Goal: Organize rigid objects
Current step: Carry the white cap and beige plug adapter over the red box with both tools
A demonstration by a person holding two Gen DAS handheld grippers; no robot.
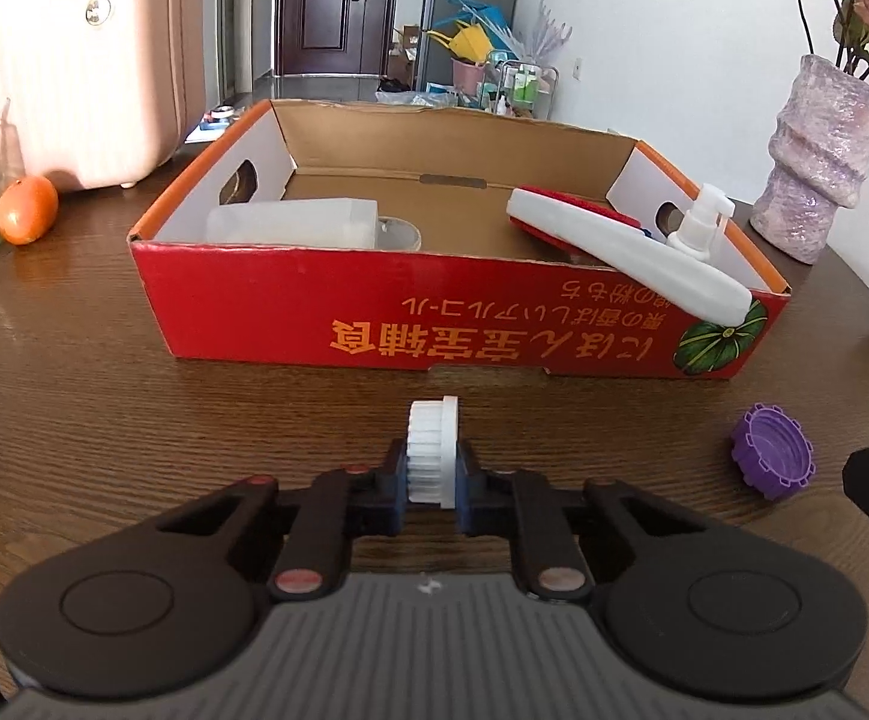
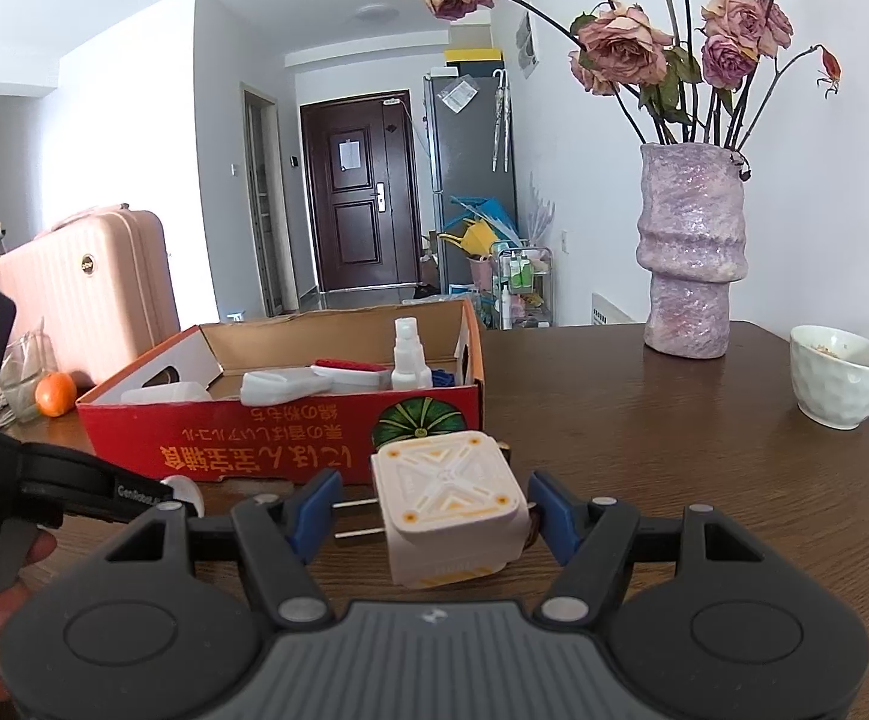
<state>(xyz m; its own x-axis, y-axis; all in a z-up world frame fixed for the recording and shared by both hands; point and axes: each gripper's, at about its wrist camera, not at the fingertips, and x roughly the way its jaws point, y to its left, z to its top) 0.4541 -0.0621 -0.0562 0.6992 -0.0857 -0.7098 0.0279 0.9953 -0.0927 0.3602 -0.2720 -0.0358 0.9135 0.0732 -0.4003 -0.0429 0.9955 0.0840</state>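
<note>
tabletop carries red cardboard box, already part filled | right gripper spread around white plug adapter, not yet clamped | left gripper clenched on white ribbed cap before box | step: loading; next likely lift cap over the near wall

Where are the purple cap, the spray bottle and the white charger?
purple cap (image 1: 772, 451), left wrist view, ribbed side wall.
spray bottle (image 1: 700, 222), left wrist view, pump neck.
white charger (image 2: 446, 495), right wrist view, patterned top face.
</note>
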